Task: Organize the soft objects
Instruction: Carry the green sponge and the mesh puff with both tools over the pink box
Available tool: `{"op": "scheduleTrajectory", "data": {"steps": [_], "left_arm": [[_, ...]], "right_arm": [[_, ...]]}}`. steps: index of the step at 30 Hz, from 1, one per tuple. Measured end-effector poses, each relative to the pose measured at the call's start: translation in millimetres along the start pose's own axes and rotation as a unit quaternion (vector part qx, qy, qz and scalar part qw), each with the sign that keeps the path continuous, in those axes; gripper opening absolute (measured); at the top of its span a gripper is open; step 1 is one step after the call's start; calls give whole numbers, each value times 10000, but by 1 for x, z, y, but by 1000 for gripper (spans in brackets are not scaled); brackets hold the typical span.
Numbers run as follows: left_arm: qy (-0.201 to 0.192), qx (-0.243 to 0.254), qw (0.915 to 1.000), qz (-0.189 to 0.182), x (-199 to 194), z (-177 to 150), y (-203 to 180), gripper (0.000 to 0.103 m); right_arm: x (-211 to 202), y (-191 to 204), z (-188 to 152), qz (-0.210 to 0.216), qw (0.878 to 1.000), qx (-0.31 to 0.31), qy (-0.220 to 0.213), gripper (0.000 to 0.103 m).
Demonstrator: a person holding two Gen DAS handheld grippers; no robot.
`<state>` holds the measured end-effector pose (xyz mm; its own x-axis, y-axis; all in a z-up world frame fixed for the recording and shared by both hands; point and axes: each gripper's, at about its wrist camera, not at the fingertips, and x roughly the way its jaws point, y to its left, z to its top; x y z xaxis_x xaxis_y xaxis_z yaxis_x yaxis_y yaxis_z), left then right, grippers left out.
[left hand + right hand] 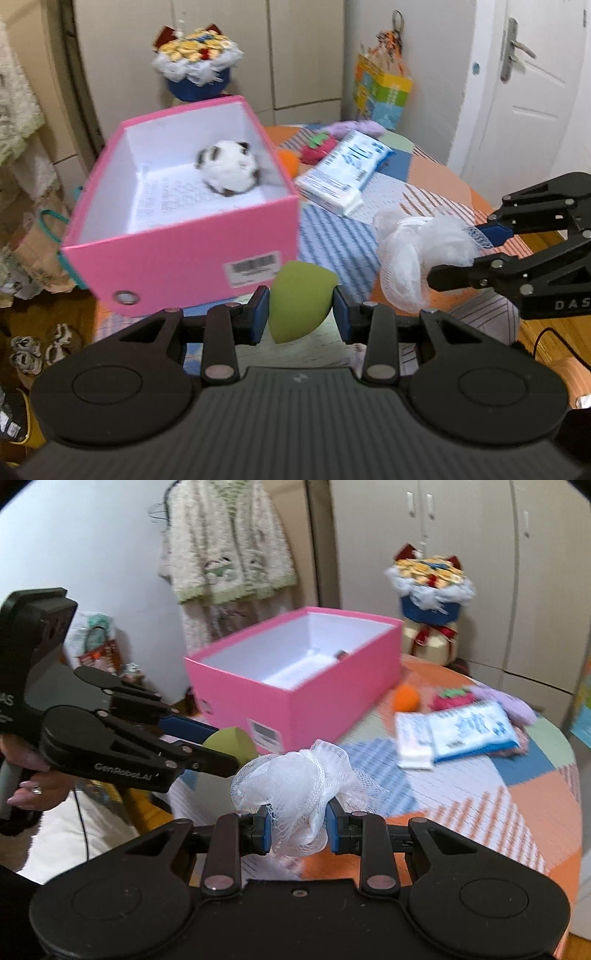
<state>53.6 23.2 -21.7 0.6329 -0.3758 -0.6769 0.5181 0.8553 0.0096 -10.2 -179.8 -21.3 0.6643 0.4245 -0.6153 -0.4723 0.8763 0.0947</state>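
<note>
Claws holding soft things

Left claw (301, 310) squeezes a green sponge (297, 295). Right claw (297, 830) pinches a white net puff (295, 786). Past both claws, a fluffy toy (229, 171) lies inside the pink box (177, 254) on the tabletop (424, 177).

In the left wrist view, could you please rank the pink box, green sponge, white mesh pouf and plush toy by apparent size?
1. pink box
2. white mesh pouf
3. green sponge and plush toy: look alike; the sponge is nearer, so unsure.

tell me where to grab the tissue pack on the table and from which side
Grip the tissue pack across its short width near the middle, coming straight down from above. It lies flat on the table, long and thin, so its side edges offer little. Both grippers are already full.
</note>
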Motion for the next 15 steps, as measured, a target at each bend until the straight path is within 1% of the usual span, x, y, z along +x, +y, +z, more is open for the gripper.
{"op": "scheduleTrajectory", "data": {"steps": [3, 8, 11, 15], "left_arm": [[-105, -45, 9998, 141, -17, 2, 13, 36], [-325, -63, 9988, 360, -38, 13, 31, 36], [-504, -94, 9977, 441, -43, 23, 41, 36], [-656, -216, 9966, 455, -36, 38, 57, 36]], "right_arm": [[-1, 10, 13, 155, 9997, -175, -15, 31], [0, 28, 35, 170, 9981, -564, -192, 31], [2, 32, 49, 212, 9967, -704, -347, 31], [17, 31, 72, 224, 9949, -803, -566, 32]]}}
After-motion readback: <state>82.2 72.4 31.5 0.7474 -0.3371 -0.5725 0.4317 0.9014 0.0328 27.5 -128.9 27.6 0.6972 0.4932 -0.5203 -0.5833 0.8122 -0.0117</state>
